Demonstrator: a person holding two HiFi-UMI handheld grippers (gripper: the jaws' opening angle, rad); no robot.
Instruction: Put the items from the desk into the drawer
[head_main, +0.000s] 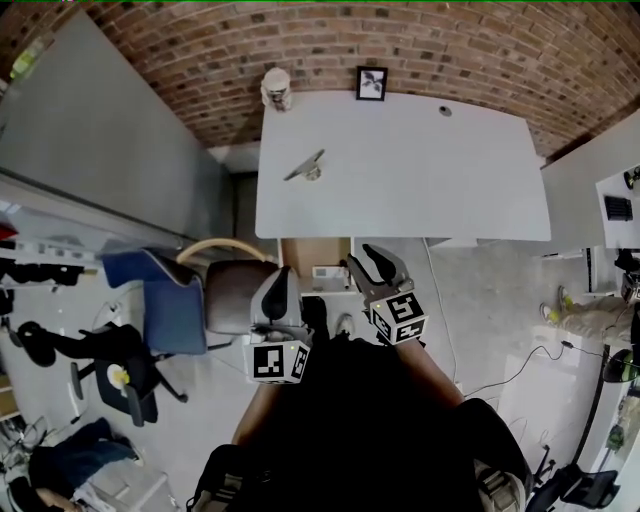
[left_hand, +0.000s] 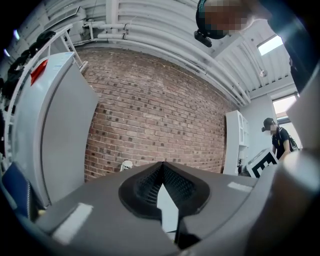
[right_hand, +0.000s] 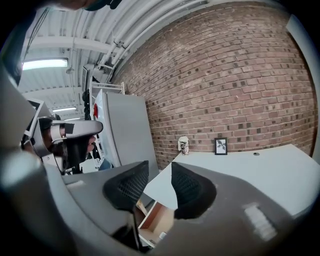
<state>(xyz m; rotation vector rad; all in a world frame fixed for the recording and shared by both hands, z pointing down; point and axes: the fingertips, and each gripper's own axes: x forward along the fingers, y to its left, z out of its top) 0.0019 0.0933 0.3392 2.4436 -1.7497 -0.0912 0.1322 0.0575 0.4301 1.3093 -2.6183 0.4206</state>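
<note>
Brick wall (head_main: 200, 50) ran behind it all, a blue chair (head_main: 162, 298) sat off left, black cable (head_main: 512, 371) snaked across the floor (head_main: 470, 300).

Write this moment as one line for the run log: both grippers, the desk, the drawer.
left gripper shut, empty | right gripper open, empty | on desk: cup, picture frame, grey tool | drawer open

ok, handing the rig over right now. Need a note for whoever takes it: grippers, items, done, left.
Left gripper: shut, empty.
Right gripper: open, empty, near the open drawer.
On the desk: cup and picture frame at the back edge, flat grey item towards the front left.
Done: drawer is open; a small white thing lies in it, too small to identify.
Left: all three desk items still go into the drawer.
</note>
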